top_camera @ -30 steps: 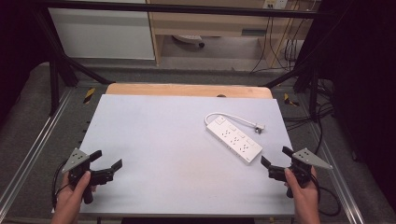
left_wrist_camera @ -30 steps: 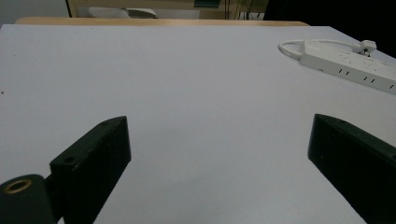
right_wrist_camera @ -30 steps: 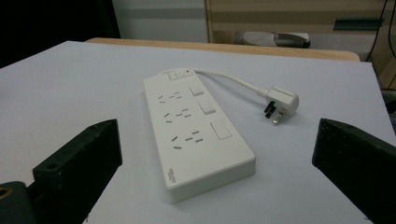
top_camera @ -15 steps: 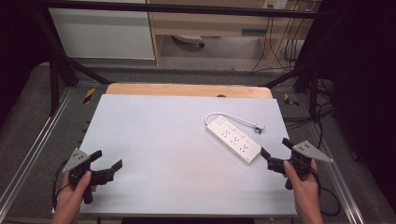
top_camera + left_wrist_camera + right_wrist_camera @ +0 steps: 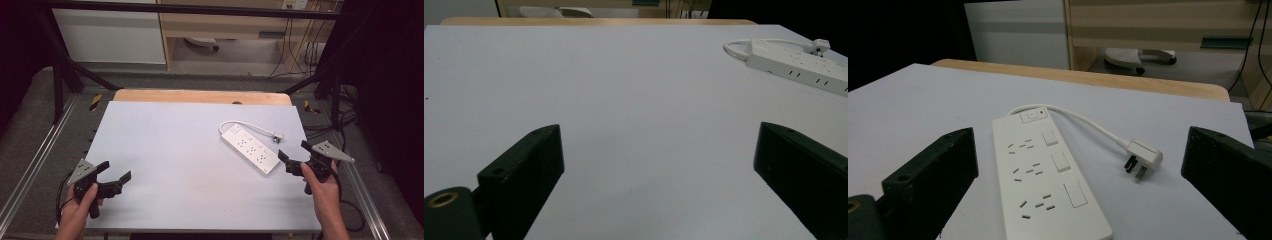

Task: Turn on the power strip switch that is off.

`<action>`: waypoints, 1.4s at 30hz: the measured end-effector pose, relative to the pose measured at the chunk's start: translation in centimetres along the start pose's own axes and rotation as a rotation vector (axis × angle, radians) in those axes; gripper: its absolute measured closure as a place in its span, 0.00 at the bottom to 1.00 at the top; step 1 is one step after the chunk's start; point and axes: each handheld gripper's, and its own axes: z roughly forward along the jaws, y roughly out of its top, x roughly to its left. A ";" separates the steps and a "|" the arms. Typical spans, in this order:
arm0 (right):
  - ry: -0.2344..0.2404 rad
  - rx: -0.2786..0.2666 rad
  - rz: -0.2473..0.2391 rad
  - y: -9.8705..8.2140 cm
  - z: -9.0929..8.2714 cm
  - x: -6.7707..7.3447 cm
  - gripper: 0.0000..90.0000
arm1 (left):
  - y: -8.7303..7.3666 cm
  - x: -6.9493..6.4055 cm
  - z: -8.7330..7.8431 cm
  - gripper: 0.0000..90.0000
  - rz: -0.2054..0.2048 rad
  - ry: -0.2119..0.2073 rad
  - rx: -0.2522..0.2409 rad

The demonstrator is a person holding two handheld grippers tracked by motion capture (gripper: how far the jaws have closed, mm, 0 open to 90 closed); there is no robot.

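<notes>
My right gripper (image 5: pixel 292 155) hovers at the table's (image 5: pixel 190 165) right edge, jaws spread wide and holding nothing, just beside the near end of the white power strip (image 5: pixel 250 149). The strip lies flat and diagonal, its cord looping to a plug (image 5: pixel 1142 156) resting alongside. My left gripper (image 5: pixel 114 175), equally wide and unladen, waits well apart at the near-left corner.

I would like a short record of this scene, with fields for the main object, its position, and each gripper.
object: white plastic power strip with white cable and plug
position: flat on the pale grey table, right half
left gripper: open, holds nothing, near front left corner
right gripper: open, holds nothing, facing the strip's near end
</notes>
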 end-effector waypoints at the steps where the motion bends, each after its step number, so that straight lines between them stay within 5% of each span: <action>1: 0.002 0.001 0.002 0.1 0.1 0.0 0.02 | 0.0 0.0 0.0 0.07 0.000 0.001 -0.001; 8: 0.010 0.000 0.032 0.4 1.3 -0.3 0.04 | 0.0 0.0 0.0 0.07 0.000 -0.001 -0.001; 18: 0.014 -0.008 0.043 0.8 2.8 -0.4 0.20 | 0.0 -0.1 0.0 0.07 -0.003 -0.005 -0.005; 42: 0.001 0.023 -0.023 0.8 5.5 1.1 0.61 | 0.0 0.0 -0.1 0.07 -0.003 -0.006 -0.008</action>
